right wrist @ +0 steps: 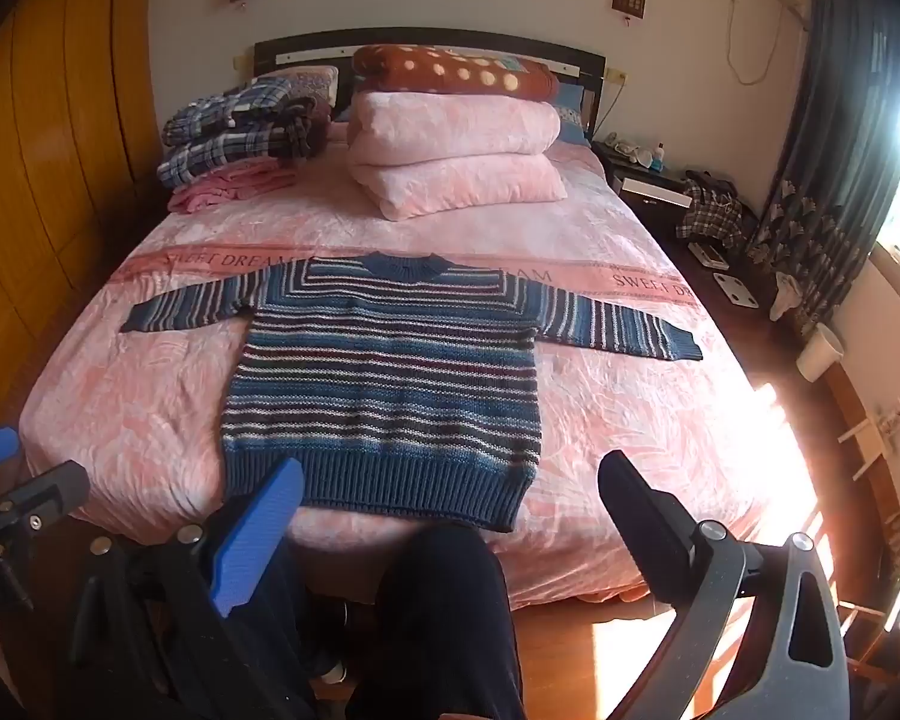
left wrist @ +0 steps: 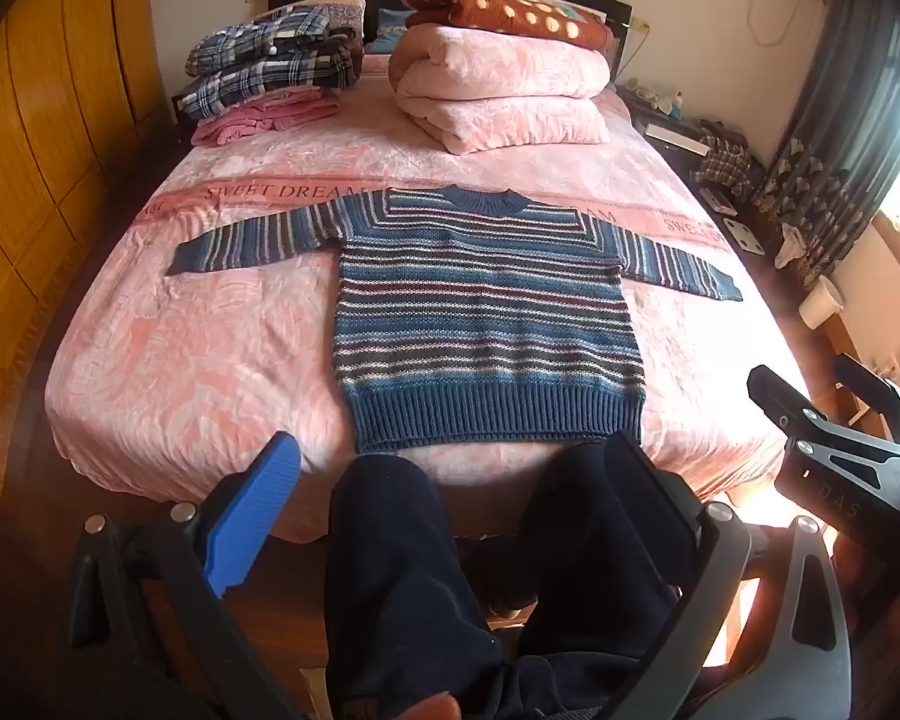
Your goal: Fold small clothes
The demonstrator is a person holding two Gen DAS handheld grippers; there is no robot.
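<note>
Step in hand, as judged: start of the fold, nothing gripped yet. The sweater point(left wrist: 486, 312) lies flat and face-up on the near half of the bed point(left wrist: 150, 360), collar toward the far headboard, ribbed hem toward the near edge, both sleeves stretched straight out to left and right. Left gripper point(left wrist: 450, 480) is held back over the near edge of the bed, above the person's legs point(left wrist: 402, 570), jaws wide apart and empty; its blue pad sits just off the hem's left corner in that view. Right gripper point(right wrist: 450, 504) likewise spread wide and empty, short of the hem, not touching cloth. Next move probably calls for reaching out to a sleeve cuff or shoulder on each side and bringing the sleeves in across the body; the knit looks thick and soft, so a pinch should take both layers at an edge. Sweater: blue knit with white and dark red stripes, plain blue ribbing at hem and collar, lying smooth with few wrinkles.
</note>
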